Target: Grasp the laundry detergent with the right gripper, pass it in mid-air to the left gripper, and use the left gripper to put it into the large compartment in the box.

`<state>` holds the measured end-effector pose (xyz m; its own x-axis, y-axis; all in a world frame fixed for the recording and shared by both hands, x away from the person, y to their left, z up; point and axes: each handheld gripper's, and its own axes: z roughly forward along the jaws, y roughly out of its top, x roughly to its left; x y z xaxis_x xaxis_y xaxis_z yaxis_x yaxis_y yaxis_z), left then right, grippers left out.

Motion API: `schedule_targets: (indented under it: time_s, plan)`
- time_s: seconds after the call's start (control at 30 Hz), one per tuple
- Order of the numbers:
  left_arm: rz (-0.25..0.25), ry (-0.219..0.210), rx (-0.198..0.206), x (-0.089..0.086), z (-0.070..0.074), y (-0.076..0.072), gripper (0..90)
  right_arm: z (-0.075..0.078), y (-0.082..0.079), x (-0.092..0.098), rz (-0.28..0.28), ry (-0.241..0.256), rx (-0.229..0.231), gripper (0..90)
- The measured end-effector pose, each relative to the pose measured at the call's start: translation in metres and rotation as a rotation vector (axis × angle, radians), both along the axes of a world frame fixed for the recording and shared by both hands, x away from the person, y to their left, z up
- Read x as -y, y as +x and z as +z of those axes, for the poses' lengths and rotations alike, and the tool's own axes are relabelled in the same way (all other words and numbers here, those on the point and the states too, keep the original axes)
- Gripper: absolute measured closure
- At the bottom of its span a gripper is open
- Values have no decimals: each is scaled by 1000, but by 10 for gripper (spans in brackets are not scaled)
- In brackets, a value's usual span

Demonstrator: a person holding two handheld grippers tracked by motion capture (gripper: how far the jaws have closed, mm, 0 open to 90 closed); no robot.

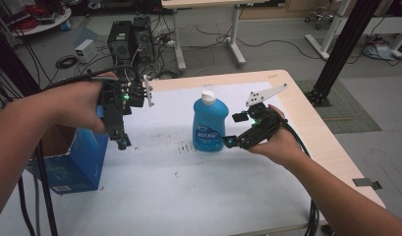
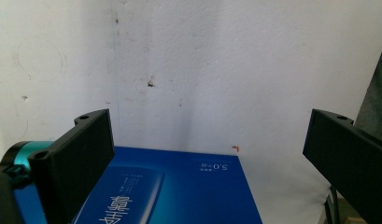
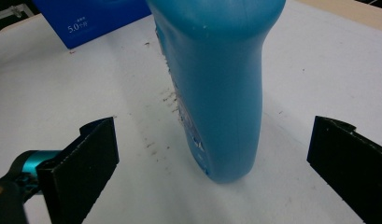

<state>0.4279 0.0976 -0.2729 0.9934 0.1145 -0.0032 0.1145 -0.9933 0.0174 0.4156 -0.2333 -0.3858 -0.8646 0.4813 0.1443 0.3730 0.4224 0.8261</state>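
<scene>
A blue bottle (image 1: 208, 127) with a white cap stands upright near the middle of the white-covered table (image 1: 164, 196). My right gripper (image 1: 232, 129) sits just right of it, open, jaws spread on either side of the bottle's lower body without touching. In the right gripper view the bottle (image 3: 221, 88) rises between the open right gripper (image 3: 216, 130) jaws. My left gripper (image 1: 121, 140) points down over the table's left part, open and holding nothing. The left gripper (image 2: 209, 126) view looks down on a blue box (image 2: 179, 191) lying below its jaws.
The blue box (image 1: 75, 160) stands at the table's left edge, its top open. Dark scuff marks (image 1: 185, 147) lie left of the bottle. The bare wooden table edge (image 1: 306, 123) runs along the right. Computer towers (image 1: 130, 39) and cables sit on the floor behind.
</scene>
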Motion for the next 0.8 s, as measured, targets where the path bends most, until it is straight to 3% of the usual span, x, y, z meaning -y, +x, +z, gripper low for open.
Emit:
schedule_targets:
  time_s: [0.47,0.8]
  plan:
    - [2,-4,-5,-4,-4,0,19,-12,16,-19,35,-1,-32,10]
    - [5,0,-12,-7,-7,4,19,-22,26,-28,59,37,-37,11]
